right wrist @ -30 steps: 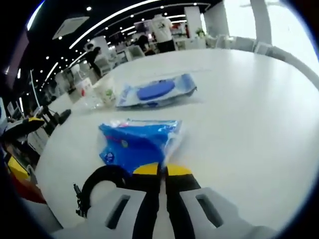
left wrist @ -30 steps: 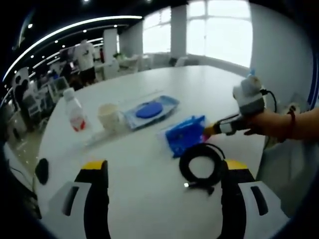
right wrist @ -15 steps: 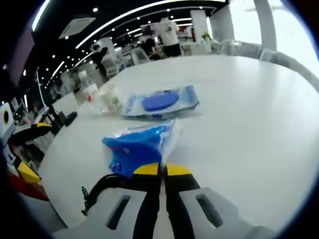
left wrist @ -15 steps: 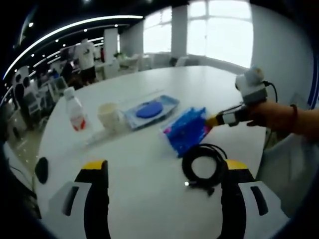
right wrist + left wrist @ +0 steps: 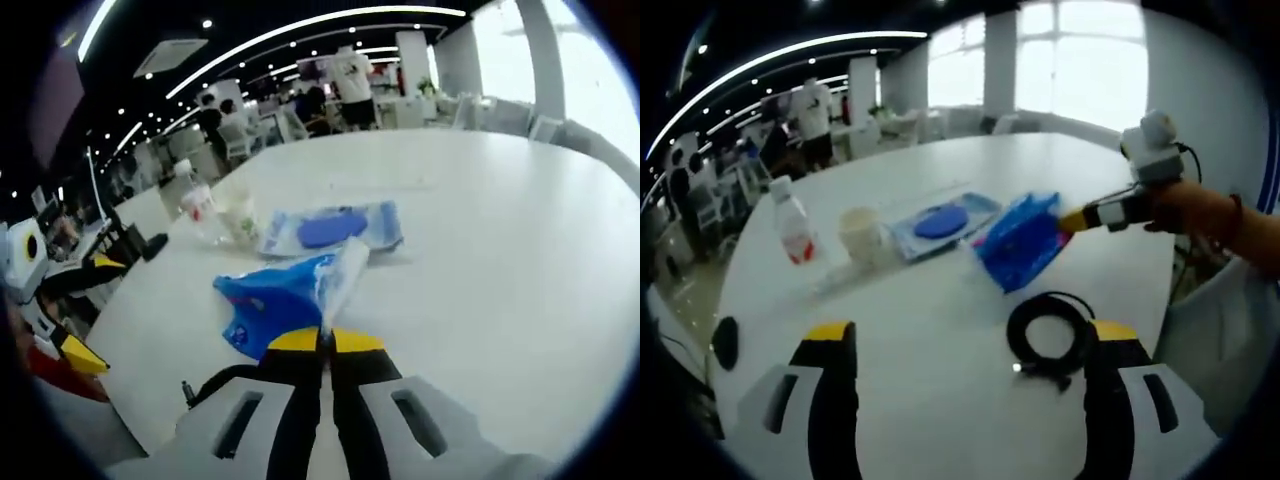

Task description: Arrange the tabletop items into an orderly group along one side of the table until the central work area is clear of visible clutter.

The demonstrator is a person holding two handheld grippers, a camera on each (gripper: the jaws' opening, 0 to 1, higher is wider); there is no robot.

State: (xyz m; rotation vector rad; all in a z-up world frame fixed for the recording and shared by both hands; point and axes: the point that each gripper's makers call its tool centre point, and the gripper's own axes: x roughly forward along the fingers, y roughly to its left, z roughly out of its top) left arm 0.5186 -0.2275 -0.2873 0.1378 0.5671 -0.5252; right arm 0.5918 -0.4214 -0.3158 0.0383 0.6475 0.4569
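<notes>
On the white tabletop [image 5: 940, 330], the right claw [image 5: 322, 342] is clamped on the edge of a blue plastic packet [image 5: 275, 298], held lifted just right of the flat blue-disc pouch [image 5: 940, 222]. Left of that pouch stand a paper cup [image 5: 860, 235] and water bottle [image 5: 790, 222]. Nearer, a coiled black cable [image 5: 1050, 335] lies by the left claw [image 5: 965, 340], whose jaws stand wide apart with nothing between them.

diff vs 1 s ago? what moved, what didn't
The right tongs, shut on the blue packet, have lifted it off the table and carried it toward the clear pack with the blue disc; the packet now hangs tilted from one edge. Nothing was released. The left tongs stayed open and idle. The black cable coil, cup and bottle stayed put.
</notes>
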